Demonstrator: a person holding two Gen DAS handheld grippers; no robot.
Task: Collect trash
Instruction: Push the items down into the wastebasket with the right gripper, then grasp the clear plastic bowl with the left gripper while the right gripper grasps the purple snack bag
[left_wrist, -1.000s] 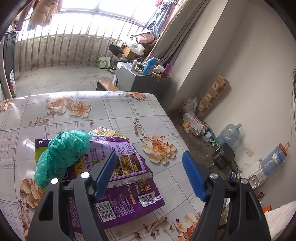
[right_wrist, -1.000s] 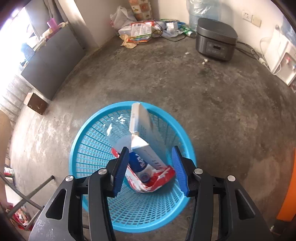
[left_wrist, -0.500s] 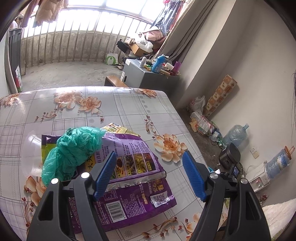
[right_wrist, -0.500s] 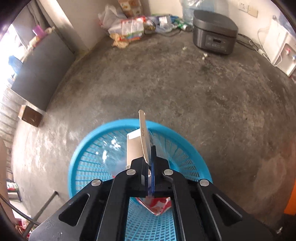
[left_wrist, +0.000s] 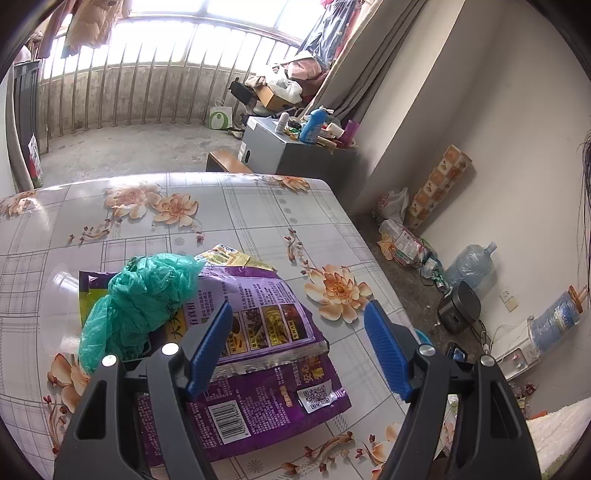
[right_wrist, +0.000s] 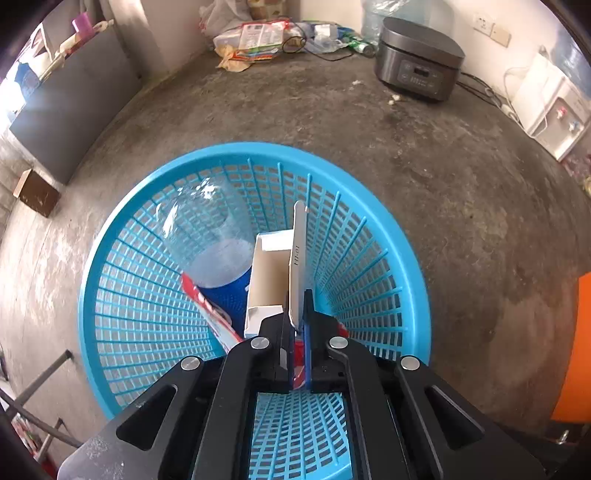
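Two hand-held grippers: left (left_wrist: 298, 345) spread wide, right (right_wrist: 298, 306) pinching a carton (right_wrist: 275, 275) over the basket (right_wrist: 388, 229).

Daylight enters through a wide barred window (left_wrist: 155, 70) above a bare concrete balcony floor (left_wrist: 122, 147). A table covered in glossy floral-print oilcloth (left_wrist: 229, 221) stands before a plain white wall (left_wrist: 480, 122). A grey curtain (left_wrist: 354, 77) hangs beside a grey metal cabinet (left_wrist: 280, 155). The rough grey concrete floor (right_wrist: 369, 118) carries a dark grey rice cooker (right_wrist: 419, 59).
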